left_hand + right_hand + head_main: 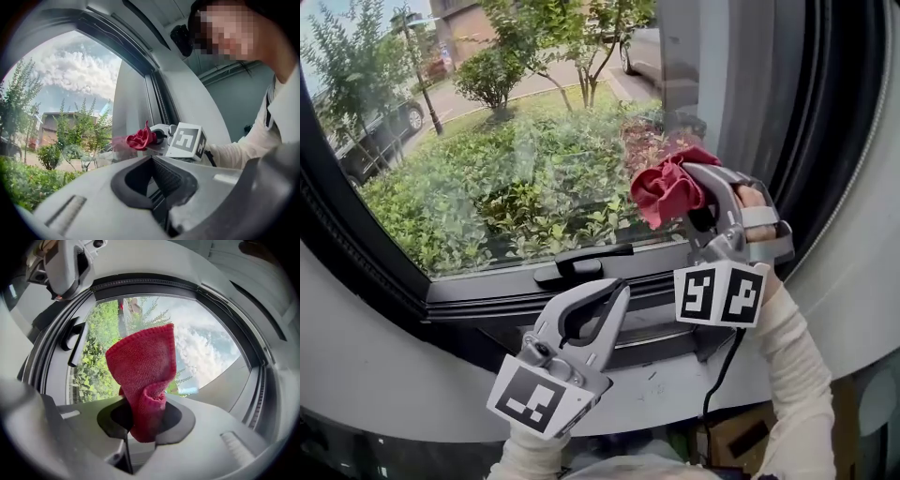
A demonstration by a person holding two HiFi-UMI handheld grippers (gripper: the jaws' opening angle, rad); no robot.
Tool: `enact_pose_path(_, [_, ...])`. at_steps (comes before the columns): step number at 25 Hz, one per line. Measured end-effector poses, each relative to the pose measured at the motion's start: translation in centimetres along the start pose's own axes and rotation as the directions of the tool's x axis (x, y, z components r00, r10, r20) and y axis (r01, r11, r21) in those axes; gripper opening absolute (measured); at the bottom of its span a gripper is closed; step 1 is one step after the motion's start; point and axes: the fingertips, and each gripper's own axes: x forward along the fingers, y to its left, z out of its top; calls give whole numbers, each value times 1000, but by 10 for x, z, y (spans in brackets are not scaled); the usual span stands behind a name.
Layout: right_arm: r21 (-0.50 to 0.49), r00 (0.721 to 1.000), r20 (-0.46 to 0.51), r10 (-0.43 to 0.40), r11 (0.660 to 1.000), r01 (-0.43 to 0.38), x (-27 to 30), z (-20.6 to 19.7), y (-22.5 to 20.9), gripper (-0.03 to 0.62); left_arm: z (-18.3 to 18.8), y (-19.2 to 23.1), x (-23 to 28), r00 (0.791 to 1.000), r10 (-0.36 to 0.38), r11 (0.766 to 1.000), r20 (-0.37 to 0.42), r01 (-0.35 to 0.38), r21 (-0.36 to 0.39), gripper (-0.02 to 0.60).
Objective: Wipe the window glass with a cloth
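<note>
My right gripper point(139, 420) pinches the cloth point(140, 362) by the glass point(506, 169). I should press flat and rub slowly. Left gripper point(614, 292) is pressed together, empty.

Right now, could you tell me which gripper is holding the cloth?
The right gripper: its jaws are shut on the red cloth, whereas the left gripper, lower down, is shut with nothing between its jaws.

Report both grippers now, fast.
Left gripper: closed, holding nothing.
Right gripper: closed on the red cloth.
</note>
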Motion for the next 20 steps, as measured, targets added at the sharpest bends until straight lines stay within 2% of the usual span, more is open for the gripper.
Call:
enact_pose_path(13, [3, 975, -17, -221, 975, 221, 18, 35, -119, 118, 16, 30, -26, 999, 23, 1000, 41, -23, 12, 0])
enact_pose_path(20, [39, 966, -10, -258, 965, 258, 16, 40, -117, 112, 22, 47, -30, 998, 31, 999, 49, -32, 20, 0])
